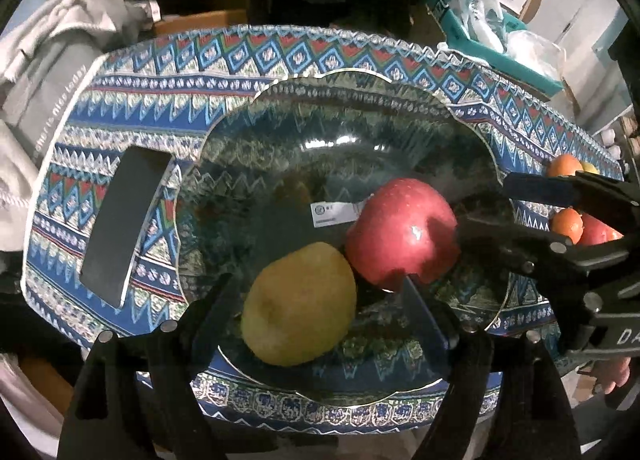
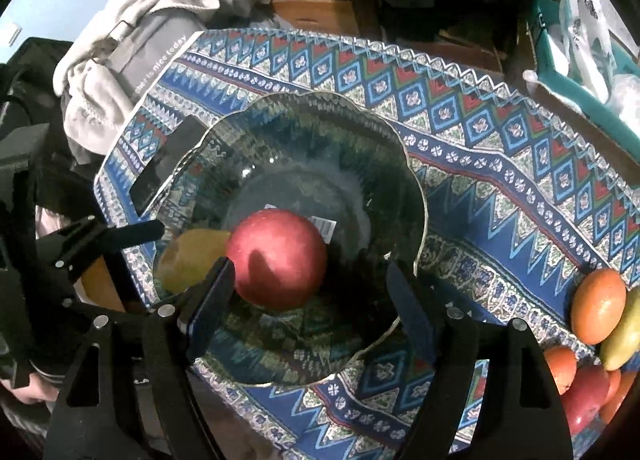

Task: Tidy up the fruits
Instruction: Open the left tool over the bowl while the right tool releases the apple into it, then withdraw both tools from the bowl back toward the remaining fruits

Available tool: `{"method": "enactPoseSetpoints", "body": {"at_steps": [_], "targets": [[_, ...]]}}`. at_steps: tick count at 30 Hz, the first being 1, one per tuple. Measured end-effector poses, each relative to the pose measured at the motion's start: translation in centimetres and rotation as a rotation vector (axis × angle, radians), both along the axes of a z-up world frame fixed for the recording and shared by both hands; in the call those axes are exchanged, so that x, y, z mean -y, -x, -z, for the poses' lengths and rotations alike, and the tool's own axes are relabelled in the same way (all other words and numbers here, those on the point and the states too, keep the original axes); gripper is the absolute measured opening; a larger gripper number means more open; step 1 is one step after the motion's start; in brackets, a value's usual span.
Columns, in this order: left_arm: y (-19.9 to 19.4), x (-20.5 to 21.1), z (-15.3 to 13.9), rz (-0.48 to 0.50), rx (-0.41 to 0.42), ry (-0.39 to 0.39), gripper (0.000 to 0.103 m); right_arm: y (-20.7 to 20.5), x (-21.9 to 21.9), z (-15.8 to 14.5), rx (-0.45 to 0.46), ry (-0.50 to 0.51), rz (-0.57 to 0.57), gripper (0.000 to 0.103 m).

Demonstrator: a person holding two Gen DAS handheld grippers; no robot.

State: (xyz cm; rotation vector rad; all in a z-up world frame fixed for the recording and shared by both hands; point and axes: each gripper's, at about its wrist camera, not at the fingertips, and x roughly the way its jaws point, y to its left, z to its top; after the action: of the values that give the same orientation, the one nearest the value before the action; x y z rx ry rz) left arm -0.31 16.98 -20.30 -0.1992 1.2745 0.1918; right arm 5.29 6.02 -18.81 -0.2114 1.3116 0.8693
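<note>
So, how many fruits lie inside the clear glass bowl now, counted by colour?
Red (round red apple): 1
Yellow (yellow pear-shaped fruit): 1
Total in the clear glass bowl with the wavy rim: 2

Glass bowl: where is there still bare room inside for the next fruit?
The far half of the glass bowl is bare, from the red apple to the far rim. The near side is crowded: the yellow pear sits against the apple, with both sets of fingers close around them.
</note>
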Motion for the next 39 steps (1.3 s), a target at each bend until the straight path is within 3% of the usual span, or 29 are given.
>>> {"method": "enactPoseSetpoints", "body": {"at_steps": [17, 25, 39], "targets": [[-0.6, 4.2, -4.4, 0.096, 0.14, -0.026, 0.084, 1.6, 4.5, -6.7, 0.194, -0.017, 0.039, 0.079], [-1.1, 7.0, -6.9, 0.141, 0.206, -0.02, 0.084, 1.4, 9.5, -9.3, 0.287, 0.017, 0.099, 0.079], [-2.3, 12.6, -10.5, 0.225, 0.285, 0.027, 0.084, 0.3, 20.6, -12.6, 0.359, 0.007, 0.275, 0.081]]}}
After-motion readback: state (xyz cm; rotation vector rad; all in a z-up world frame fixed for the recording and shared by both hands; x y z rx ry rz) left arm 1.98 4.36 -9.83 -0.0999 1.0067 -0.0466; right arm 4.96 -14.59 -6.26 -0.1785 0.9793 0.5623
